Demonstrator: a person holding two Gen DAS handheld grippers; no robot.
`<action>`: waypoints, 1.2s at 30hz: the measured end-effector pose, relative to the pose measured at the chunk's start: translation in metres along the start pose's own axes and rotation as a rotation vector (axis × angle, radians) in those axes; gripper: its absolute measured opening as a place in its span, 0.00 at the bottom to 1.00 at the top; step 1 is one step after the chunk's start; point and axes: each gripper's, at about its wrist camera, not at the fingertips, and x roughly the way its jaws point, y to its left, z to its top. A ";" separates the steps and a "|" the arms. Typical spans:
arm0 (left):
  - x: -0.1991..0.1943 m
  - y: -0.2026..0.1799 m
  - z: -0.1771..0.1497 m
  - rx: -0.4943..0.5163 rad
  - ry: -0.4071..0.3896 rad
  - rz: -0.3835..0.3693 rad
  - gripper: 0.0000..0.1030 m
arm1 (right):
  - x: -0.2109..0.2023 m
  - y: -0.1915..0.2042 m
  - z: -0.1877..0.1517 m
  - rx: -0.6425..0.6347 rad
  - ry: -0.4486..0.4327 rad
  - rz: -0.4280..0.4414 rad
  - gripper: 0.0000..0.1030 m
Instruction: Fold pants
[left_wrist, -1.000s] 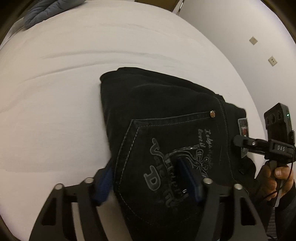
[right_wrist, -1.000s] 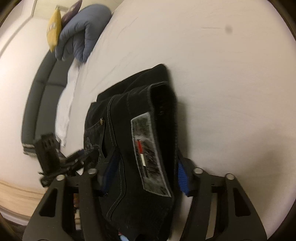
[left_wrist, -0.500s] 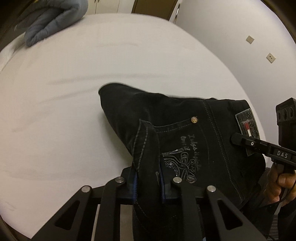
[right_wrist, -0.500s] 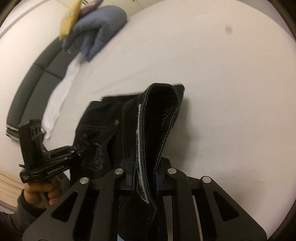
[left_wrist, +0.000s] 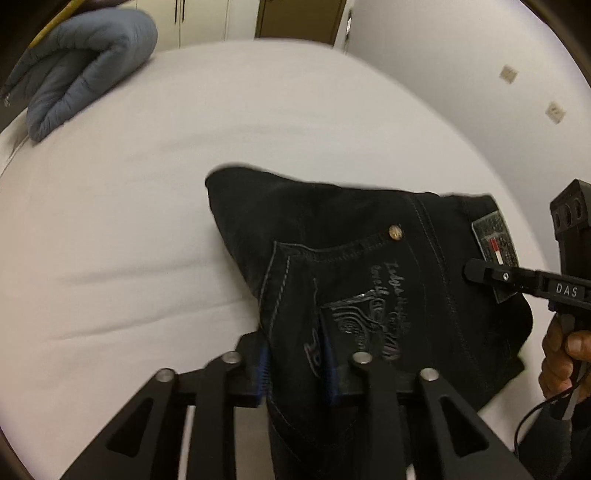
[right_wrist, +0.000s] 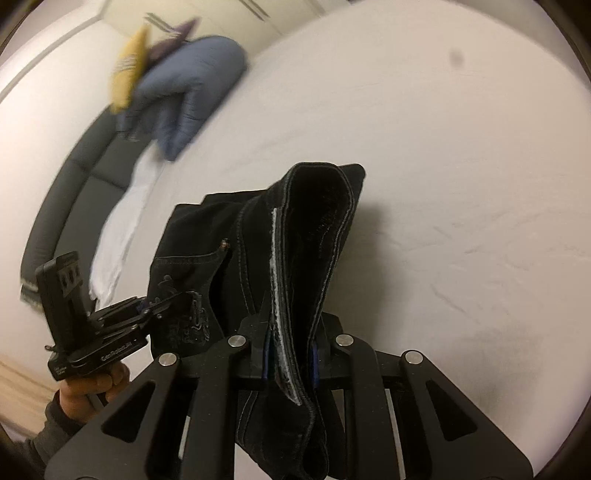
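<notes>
Step in hand: both claws grip the near end of the folded black pants (left_wrist: 354, 266) and lift it off the white bed (left_wrist: 155, 229), by the look of it to carry it over for a further fold or to shift the bundle.
Left claw (left_wrist: 295, 363): its jaws have just been opening a little, yet the blue pads stand narrow against a pleat of denim at the back pocket (left_wrist: 332, 280).
Right claw (right_wrist: 290, 360): its jaws too have eased slightly, and still pinch the waistband (right_wrist: 314, 236), which stands up as a doubled loop.
Where the pants are: far end resting on the sheet, near end raised in the two claws.
Next move: judged from this, both hands should travel together and level, so the layers do not slide apart.
Materials: heavy dark denim with pale topstitching, a brass rivet (left_wrist: 395, 232), silver embroidery, and a grey patch (left_wrist: 493, 236) with a red-and-white flag.
Surroundings: a smooth, faintly creased sheet; a rolled blue quilt (left_wrist: 85, 62) at the far left.
</notes>
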 end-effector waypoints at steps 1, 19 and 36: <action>0.009 0.001 -0.004 -0.004 0.005 0.018 0.47 | 0.011 -0.013 0.002 0.016 0.025 -0.023 0.23; -0.143 -0.011 -0.067 -0.029 -0.461 0.378 1.00 | -0.138 0.065 -0.076 -0.241 -0.479 -0.278 0.73; -0.299 -0.075 -0.097 -0.100 -0.582 0.373 1.00 | -0.309 0.229 -0.163 -0.385 -0.767 -0.365 1.00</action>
